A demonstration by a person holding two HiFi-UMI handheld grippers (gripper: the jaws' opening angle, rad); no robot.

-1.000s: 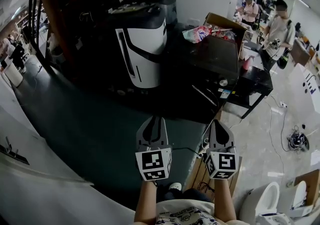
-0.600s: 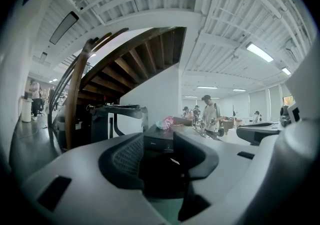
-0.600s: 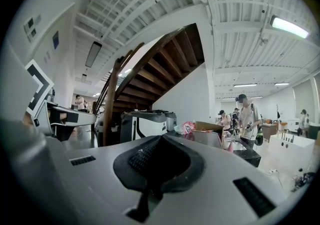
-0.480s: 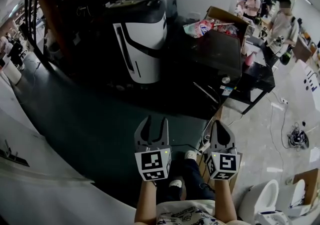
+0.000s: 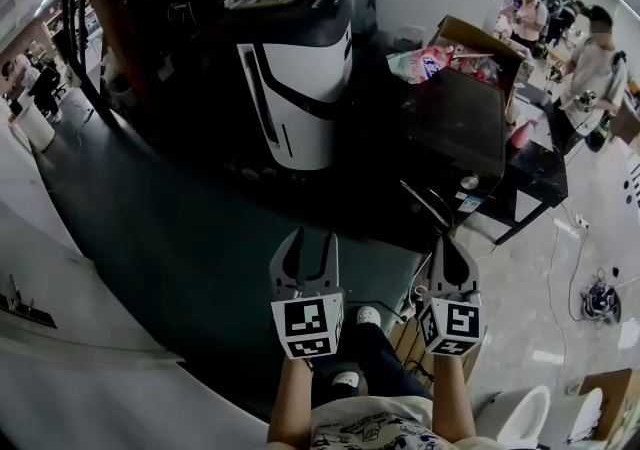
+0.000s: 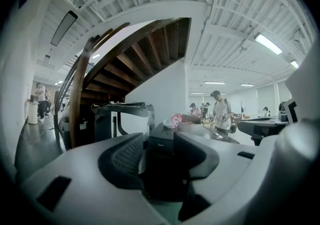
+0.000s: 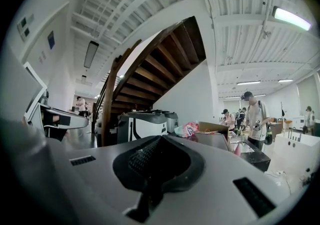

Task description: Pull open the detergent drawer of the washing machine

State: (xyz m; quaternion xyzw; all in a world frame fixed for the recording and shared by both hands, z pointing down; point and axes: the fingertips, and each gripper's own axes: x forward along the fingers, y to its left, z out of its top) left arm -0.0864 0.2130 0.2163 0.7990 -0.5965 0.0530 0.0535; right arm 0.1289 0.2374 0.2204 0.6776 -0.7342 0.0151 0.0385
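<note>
A dark, box-shaped washing machine (image 5: 455,128) stands ahead at the right; in the left gripper view its front (image 6: 162,141) shows between my jaws, some way off. I cannot make out its detergent drawer. My left gripper (image 5: 310,238) hangs over the dark floor, well short of the machine. Its jaws have just been opening and now stand open with nothing between them (image 6: 160,156). My right gripper (image 5: 447,243) is beside it at the same height, its jaws shut and empty (image 7: 157,161).
A white and black appliance (image 5: 295,78) stands left of the machine, with a wooden staircase (image 5: 100,28) behind it. A cardboard box with packets (image 5: 450,48) lies on top at the back. A black table (image 5: 530,173) is at the right, with people (image 5: 595,63) beyond it.
The left jaws went from shut to open. The appliances have drawn closer in the head view; both grippers stay side by side.
</note>
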